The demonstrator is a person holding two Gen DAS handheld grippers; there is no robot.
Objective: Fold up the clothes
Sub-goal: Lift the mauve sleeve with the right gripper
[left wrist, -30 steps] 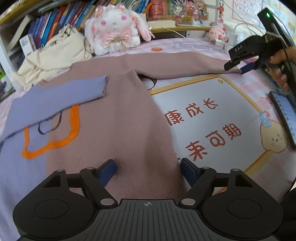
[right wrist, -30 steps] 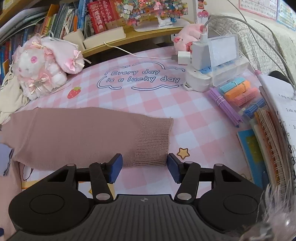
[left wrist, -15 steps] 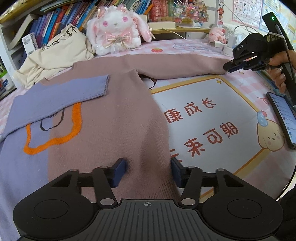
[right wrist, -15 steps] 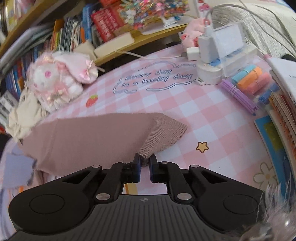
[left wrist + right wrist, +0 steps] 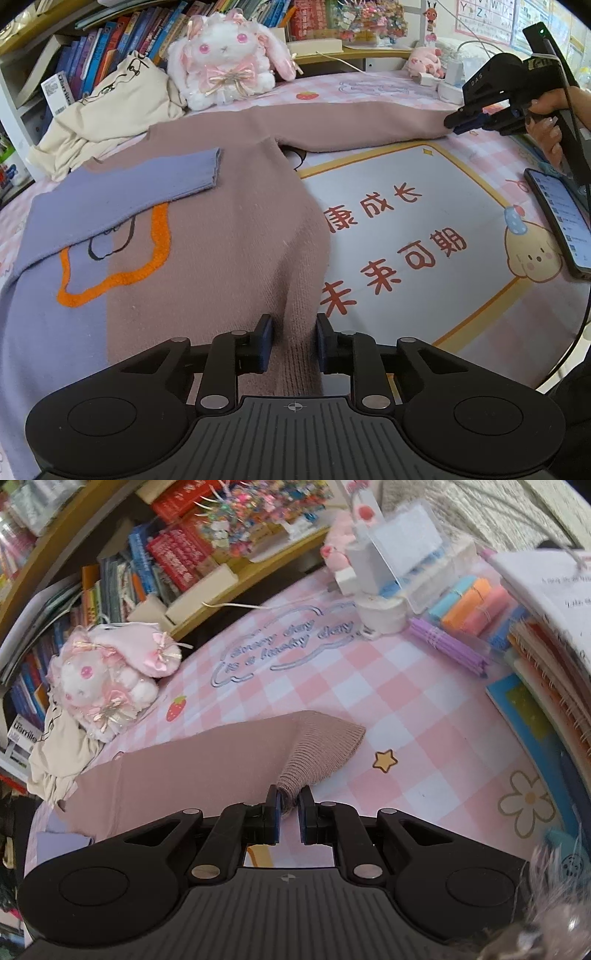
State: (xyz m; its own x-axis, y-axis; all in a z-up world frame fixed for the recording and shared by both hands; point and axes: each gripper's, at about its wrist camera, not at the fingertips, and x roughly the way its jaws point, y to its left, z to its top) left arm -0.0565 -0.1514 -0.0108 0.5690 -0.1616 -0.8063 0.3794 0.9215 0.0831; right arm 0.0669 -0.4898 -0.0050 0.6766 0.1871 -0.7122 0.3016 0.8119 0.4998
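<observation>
Desk mat (image 5: pixel 461 155): pink check with a grey panel of printed characters, covers the whole work surface; shelf of books (image 5: pixel 122 48) along its far edge.

Sweater (image 5: pixel 229 236): mauve knit with lilac side and orange outline motif, lies flat across the left half of the mat, hem toward the near edge. Lilac sleeve (image 5: pixel 122 192) is folded over the chest. Mauve sleeve (image 5: pixel 354 122) stretches straight toward the right edge of the mat.

Cream garment (image 5: pixel 99 118): bunched at the far left corner, touching the sweater's shoulder.

Plush rabbit (image 5: pixel 229 62): upright at the far edge, just beside the cream garment.

Stack of notebooks (image 5: pixel 546 657): right edge of the mat; bundles of coloured sticks (image 5: pixel 469 605) and a clear box (image 5: pixel 406 565) near the far right corner.

Phone (image 5: pixel 561 218): screen lit, lies along the right edge.

Left gripper (image 5: pixel 293 343): over the sweater's hem at the near edge; jaws narrow and closing, a raised ridge of mauve knit pinched between the pads.

Right gripper (image 5: pixel 288 808), also seen from the left wrist view (image 5: pixel 456 123): jaws nearly together but opening slightly, pads clamped on the ribbed cuff (image 5: pixel 317 753) of the mauve sleeve. Cuff corner lifted, the rest on the mat.

Person's hand (image 5: pixel 546 122): on the right gripper's handle.
</observation>
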